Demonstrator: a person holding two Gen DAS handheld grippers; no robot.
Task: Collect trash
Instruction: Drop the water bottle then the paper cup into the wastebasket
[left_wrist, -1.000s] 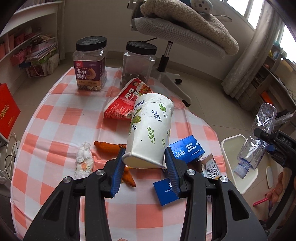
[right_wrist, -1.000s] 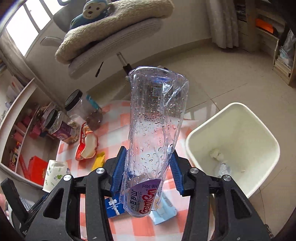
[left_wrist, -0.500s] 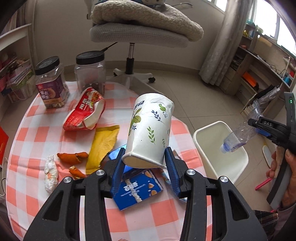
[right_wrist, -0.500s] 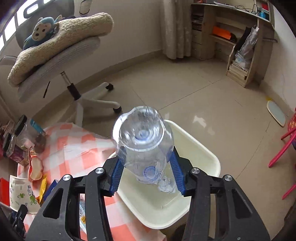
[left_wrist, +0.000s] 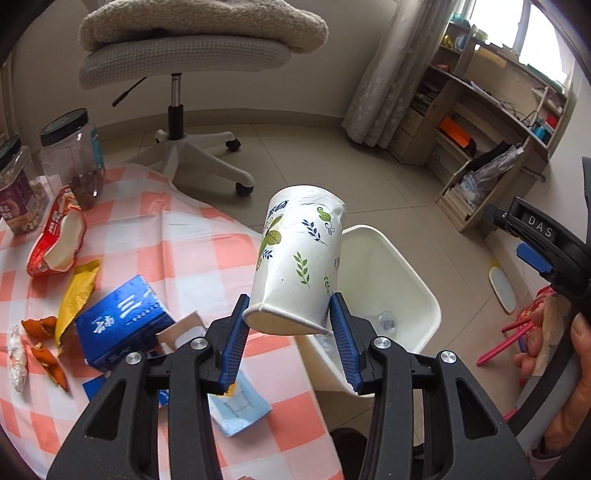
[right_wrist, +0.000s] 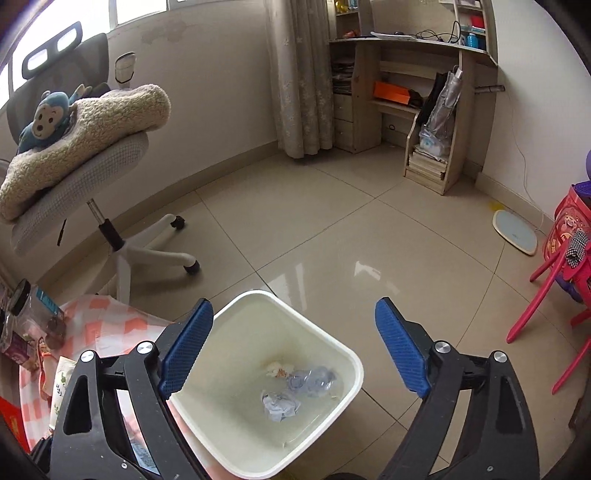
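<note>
Holding a leaf-print paper cup (left_wrist: 301, 258) clamped between its fingers, the left gripper (left_wrist: 290, 341) hangs by the desk's (left_wrist: 177, 236) right edge, next to the white bin (right_wrist: 325, 347). The right gripper (right_wrist: 293, 350) sits above that bin with nothing between its fingers, which have just been opening and are now wide apart. A clear plastic bottle (right_wrist: 312, 382) lies in the bin beside a crumpled wad (right_wrist: 280, 404), so that one's done. Plenty left though: blue box (left_wrist: 123, 317), yellow wrapper (left_wrist: 75, 297), red snack bag (left_wrist: 55, 238) and orange peels (left_wrist: 38, 325) on the desk's near-left part. Cup goes next, I'd guess.
</note>
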